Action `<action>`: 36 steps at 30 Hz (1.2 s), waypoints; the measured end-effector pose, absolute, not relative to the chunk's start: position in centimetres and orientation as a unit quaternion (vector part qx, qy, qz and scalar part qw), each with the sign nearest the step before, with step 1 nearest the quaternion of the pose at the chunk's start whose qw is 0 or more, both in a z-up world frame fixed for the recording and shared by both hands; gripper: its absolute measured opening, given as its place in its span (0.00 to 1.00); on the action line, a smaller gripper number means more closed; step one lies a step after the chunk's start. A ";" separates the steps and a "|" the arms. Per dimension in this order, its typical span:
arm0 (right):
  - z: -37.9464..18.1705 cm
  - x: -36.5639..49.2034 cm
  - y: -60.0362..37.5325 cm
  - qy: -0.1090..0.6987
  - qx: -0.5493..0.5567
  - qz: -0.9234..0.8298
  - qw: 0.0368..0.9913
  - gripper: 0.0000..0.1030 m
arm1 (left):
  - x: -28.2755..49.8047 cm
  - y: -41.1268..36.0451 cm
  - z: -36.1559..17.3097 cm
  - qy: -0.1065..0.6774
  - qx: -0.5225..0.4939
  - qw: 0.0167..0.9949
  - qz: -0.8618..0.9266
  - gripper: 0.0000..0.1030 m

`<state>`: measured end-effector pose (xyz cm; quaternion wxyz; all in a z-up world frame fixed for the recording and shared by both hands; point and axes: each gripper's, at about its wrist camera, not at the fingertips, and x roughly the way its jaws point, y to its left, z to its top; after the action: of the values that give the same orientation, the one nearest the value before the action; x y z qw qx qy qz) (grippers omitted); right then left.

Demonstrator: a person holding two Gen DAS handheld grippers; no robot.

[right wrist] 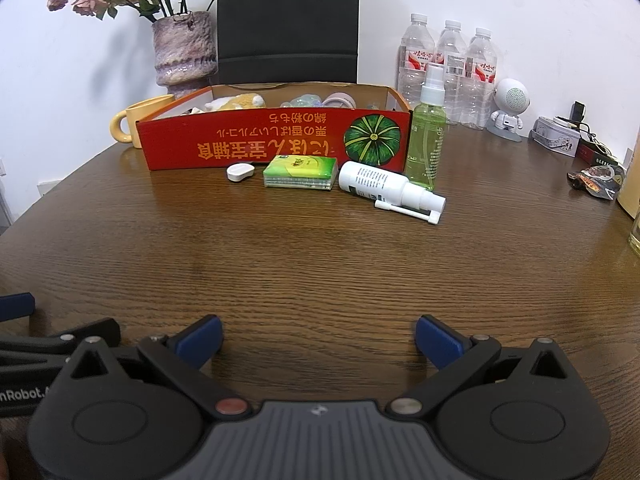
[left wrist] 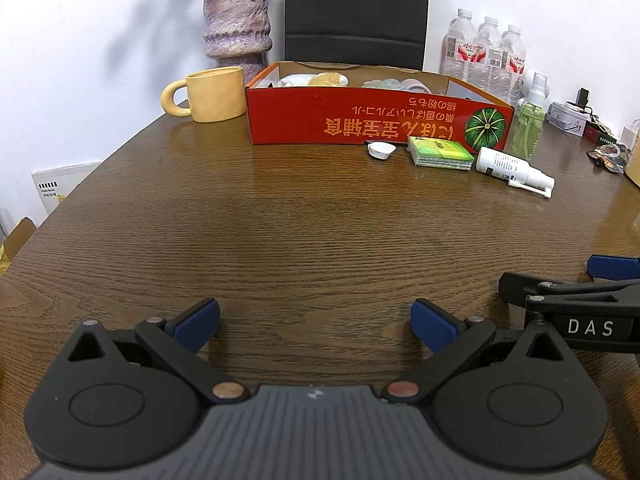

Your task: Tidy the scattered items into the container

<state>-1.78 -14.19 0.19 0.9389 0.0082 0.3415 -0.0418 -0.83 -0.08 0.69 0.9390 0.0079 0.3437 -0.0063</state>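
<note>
While both tools, left tool (left wrist: 315, 322) and right tool (right wrist: 318, 340), hover spread and empty over the wooden desk (right wrist: 320, 264), a white case (right wrist: 240, 171), green tissue pack (right wrist: 300, 172), white nasal spray bottle (right wrist: 384, 185) and upright green spray bottle (right wrist: 427, 136) sit just before the red cardboard box (right wrist: 256, 140).

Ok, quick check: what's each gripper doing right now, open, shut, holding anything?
Left gripper: open, holding nothing, above bare table.
Right gripper: open, holding nothing, short of the items by the red box.
</note>
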 end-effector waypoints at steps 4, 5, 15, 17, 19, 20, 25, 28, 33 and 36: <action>0.2 -1.8 -14.2 0.342 0.008 -0.042 0.939 1.00 | -0.8 -0.1 0.7 0.344 0.008 0.939 -0.006 1.00; 0.2 -1.8 -14.2 0.341 0.008 -0.042 0.939 1.00 | -0.8 -0.1 0.7 0.344 0.008 0.939 -0.006 1.00; 0.2 -1.5 -14.2 0.341 0.011 -0.049 0.939 1.00 | -0.1 -0.1 1.1 0.333 0.014 0.943 -0.012 1.00; 0.3 -0.6 -14.5 0.347 0.003 -0.030 0.937 1.00 | 0.6 -0.2 1.7 0.321 0.018 0.947 -0.026 1.00; 1.0 0.4 -15.4 0.356 -0.010 0.003 0.935 0.98 | 1.4 -0.5 2.7 0.305 0.025 0.951 -0.042 1.00; 1.4 1.0 -15.8 0.360 -0.016 0.020 0.933 0.97 | 1.9 -0.6 3.2 0.296 0.034 0.953 -0.055 1.00; 3.5 4.3 -17.7 0.311 -0.095 0.076 0.943 0.91 | 6.9 -2.0 4.8 0.269 0.076 0.949 -0.144 1.00; 3.5 6.9 -19.2 0.298 -0.150 0.072 0.940 0.74 | 10.9 -3.5 3.6 0.251 0.122 0.940 -0.197 1.00; 2.5 10.7 -23.0 0.337 -0.093 0.106 0.931 0.58 | 17.0 -4.6 2.0 0.267 0.151 0.929 -0.207 0.89; 1.9 11.5 -23.7 0.341 -0.080 0.121 0.929 0.57 | 19.1 -4.4 1.7 0.288 0.135 0.922 -0.221 0.79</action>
<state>11.52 -23.66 1.89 0.9289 -0.0801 0.3406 0.1209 19.09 -4.37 1.69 0.9218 0.1347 0.2884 -0.2212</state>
